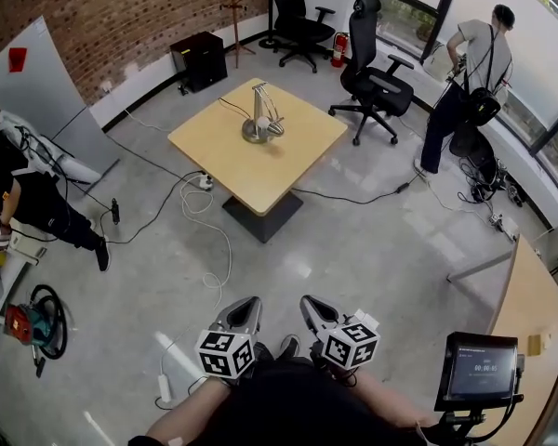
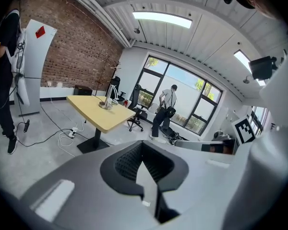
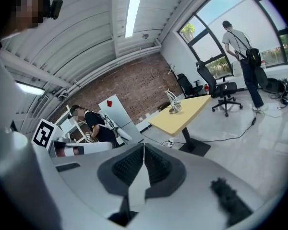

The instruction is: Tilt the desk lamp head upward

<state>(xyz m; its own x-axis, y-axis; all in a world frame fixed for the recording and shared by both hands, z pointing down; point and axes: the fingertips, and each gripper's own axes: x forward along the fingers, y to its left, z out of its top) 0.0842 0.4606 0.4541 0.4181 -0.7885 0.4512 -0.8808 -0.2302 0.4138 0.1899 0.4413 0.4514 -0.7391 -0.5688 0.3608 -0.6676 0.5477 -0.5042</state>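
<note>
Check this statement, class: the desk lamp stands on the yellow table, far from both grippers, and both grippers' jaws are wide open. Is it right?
One error: the jaws are shut, not wide open. The gripper views show the left gripper and right gripper with jaws together, nothing between. The desk lamp stands on the yellow table, far from both.

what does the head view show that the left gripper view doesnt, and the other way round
Only the head view: the red floor machine at the left edge and the white power strip on the floor near the person's feet. Only the left gripper view: the ceiling light and the left tool up close, jaws together on nothing. Both: the yellow table with the desk lamp on it, and the person by the windows.
</note>
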